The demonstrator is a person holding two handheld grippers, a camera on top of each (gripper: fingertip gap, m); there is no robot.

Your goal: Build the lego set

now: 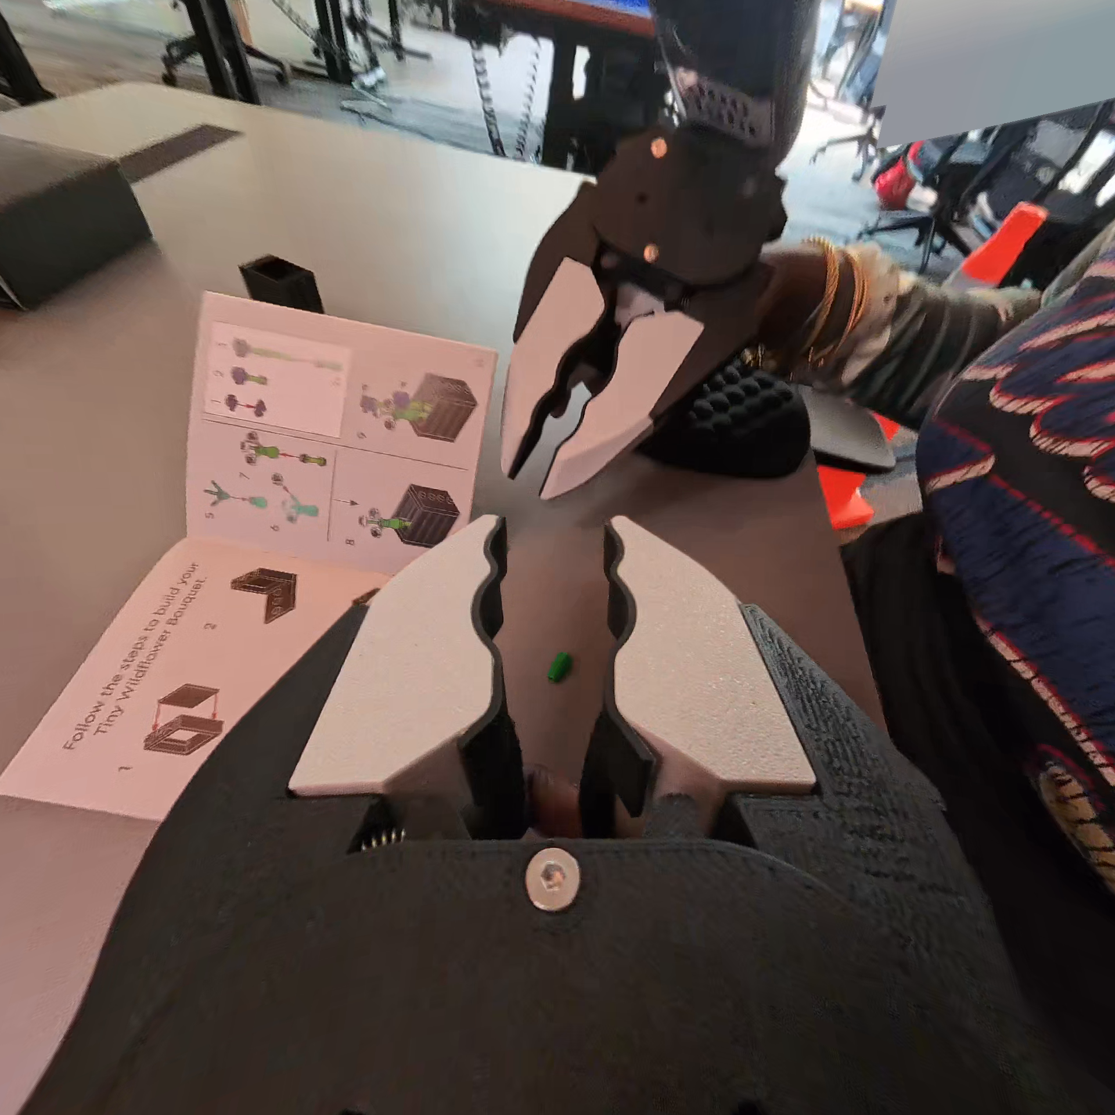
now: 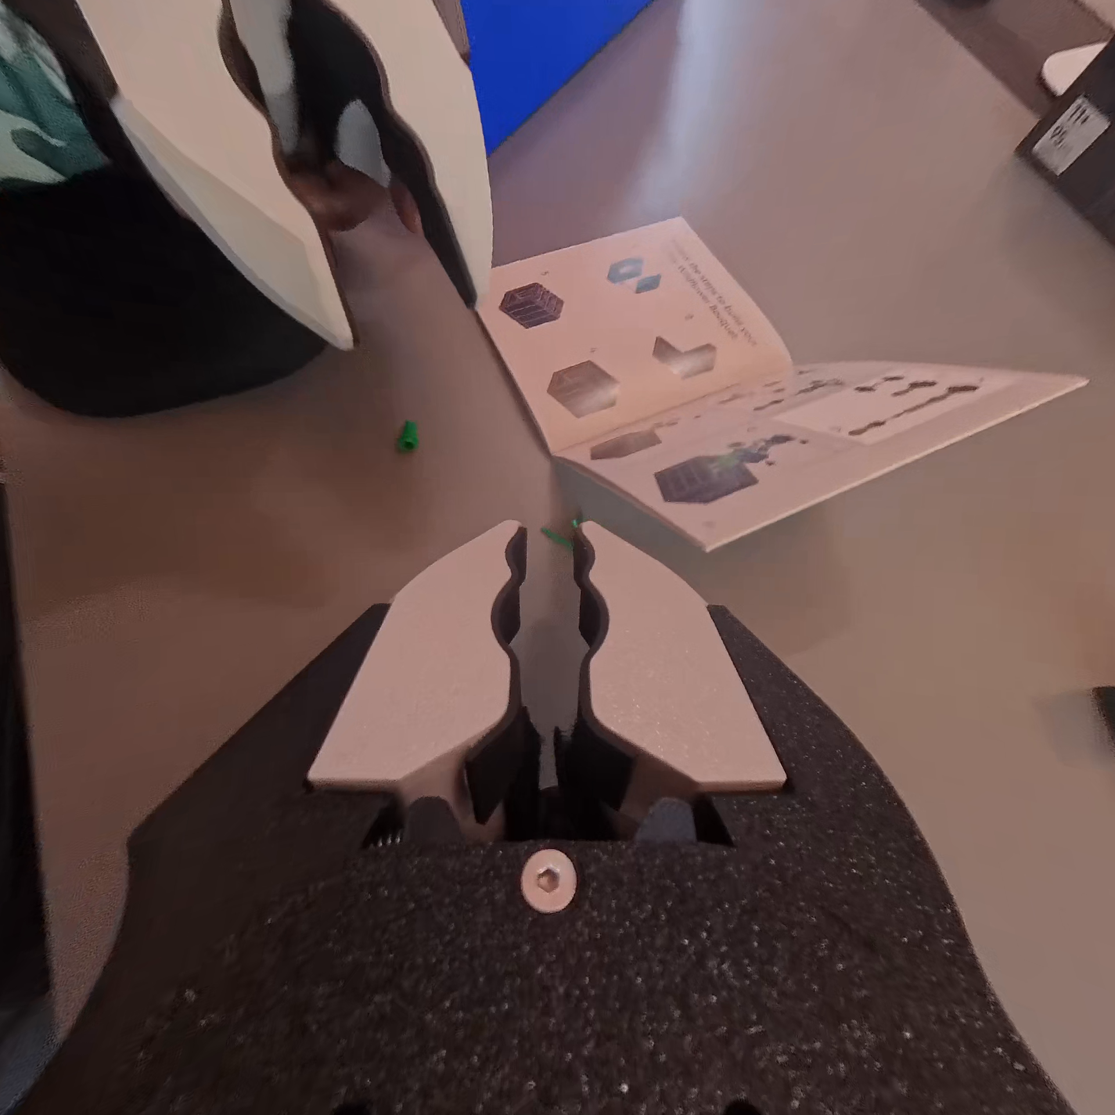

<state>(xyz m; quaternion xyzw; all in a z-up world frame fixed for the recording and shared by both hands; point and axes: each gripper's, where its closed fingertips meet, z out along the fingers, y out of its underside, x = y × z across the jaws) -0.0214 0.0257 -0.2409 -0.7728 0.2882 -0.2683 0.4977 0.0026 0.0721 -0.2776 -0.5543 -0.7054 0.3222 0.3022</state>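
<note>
A grey table [image 1: 374, 229] carries an open instruction booklet [image 1: 338, 422], one page lying flat and the other raised. Beyond it stands a small black open-topped box [image 1: 280, 280]; what it holds cannot be seen. A dark grey box [image 1: 60, 223] sits at the table's far left. The left gripper [image 1: 555, 531] hovers with fingers spread and nothing between them, a small green lego piece [image 1: 559, 667] lying on the table below the gap. The right gripper [image 2: 548, 531] faces it, fingers parted narrowly; a thin green stem piece [image 2: 558, 537] shows at its tips, though whether it is pinched cannot be told.
</note>
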